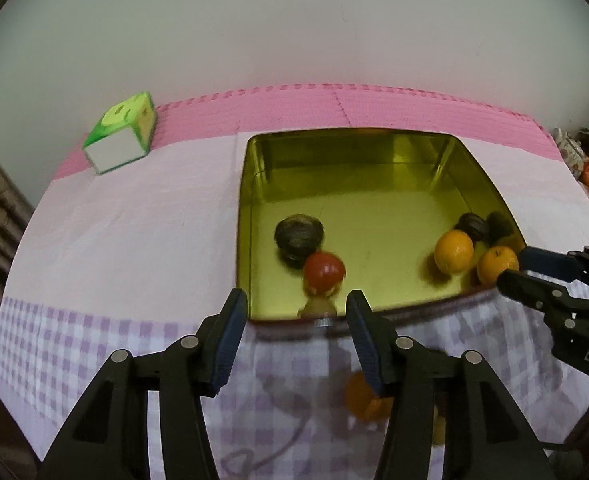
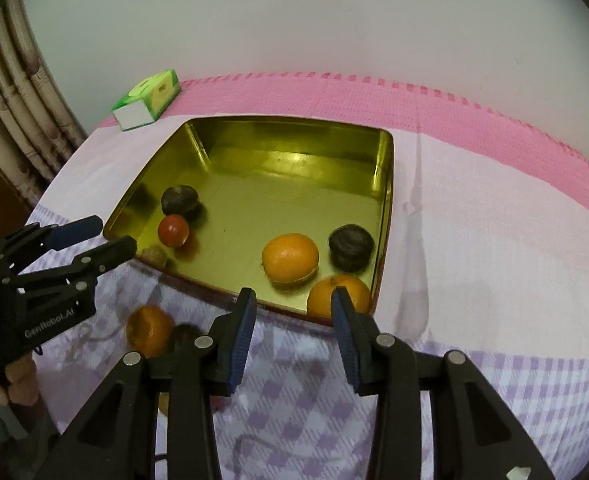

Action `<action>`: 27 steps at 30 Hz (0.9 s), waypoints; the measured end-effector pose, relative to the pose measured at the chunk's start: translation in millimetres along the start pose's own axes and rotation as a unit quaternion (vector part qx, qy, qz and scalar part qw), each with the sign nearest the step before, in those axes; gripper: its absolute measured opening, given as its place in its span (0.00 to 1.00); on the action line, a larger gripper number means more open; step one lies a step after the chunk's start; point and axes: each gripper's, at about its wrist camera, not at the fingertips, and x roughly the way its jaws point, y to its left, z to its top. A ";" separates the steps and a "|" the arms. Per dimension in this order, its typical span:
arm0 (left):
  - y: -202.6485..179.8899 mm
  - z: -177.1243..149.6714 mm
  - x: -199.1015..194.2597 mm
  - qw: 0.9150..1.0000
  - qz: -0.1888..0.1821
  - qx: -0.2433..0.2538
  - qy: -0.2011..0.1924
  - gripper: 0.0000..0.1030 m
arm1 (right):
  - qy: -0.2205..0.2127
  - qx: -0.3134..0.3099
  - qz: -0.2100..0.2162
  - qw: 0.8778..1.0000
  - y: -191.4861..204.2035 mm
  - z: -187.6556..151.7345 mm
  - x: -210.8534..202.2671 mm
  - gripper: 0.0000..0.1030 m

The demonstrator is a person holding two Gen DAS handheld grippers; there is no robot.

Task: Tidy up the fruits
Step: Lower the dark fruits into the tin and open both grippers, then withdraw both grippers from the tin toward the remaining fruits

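My left gripper point(image 1: 296, 306) and right gripper point(image 2: 292, 304) hang with fingers apart, nothing between them. Beyond them I see the gold tin point(image 2: 386, 216): a red fruit point(image 2: 173, 230), two oranges point(image 2: 290, 258), two dark fruits point(image 2: 179, 200). Farther back, a green box point(image 1: 120, 134).

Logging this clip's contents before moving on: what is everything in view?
tin: one, gold, on the cloth.
oranges: two, in the tin, near right.
loose orange: one, on the cloth outside the tin.
dark fruits: two, brown, in the tin, left and right.
red fruit: one, beside the left dark fruit.
tissue box: one, green, far left.
cloth: white, purple checks.
mat: pink, far edge.
left gripper: black, blue-padded fingers, open, empty.
right gripper: same, open, empty.
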 end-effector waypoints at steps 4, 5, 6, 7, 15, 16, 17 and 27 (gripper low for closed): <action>2.7 -19.4 -8.2 1.000 0.001 -0.005 0.005 0.51 | 0.007 -0.006 0.006 1.000 5.9 -16.1 -8.4 0.36; 3.1 -24.4 -10.0 1.000 0.002 -0.005 0.006 0.51 | 0.010 -0.010 0.006 1.000 8.0 -20.6 -8.9 0.36; 3.8 -28.1 -10.5 1.000 0.001 -0.006 0.008 0.51 | 0.013 -0.011 0.006 1.000 9.5 -26.0 -9.4 0.36; 4.0 -32.9 -11.0 1.000 0.001 -0.005 0.011 0.51 | 0.016 -0.010 0.009 1.000 10.6 -31.2 -9.9 0.36; -4.9 -61.9 -7.3 0.999 0.001 0.015 0.029 0.51 | 0.044 -0.011 0.023 0.999 20.9 -64.2 -4.5 0.36; -6.5 -64.3 -6.5 0.999 0.001 0.018 0.031 0.51 | 0.046 -0.014 0.023 0.999 22.9 -65.5 -4.4 0.36; -7.7 -66.6 -5.6 0.999 0.000 0.019 0.034 0.51 | 0.046 -0.017 0.023 0.999 25.0 -66.2 -4.1 0.36; -5.3 -75.9 -1.6 0.999 -0.006 0.006 0.045 0.51 | 0.061 -0.039 0.030 0.997 39.1 -74.8 2.3 0.36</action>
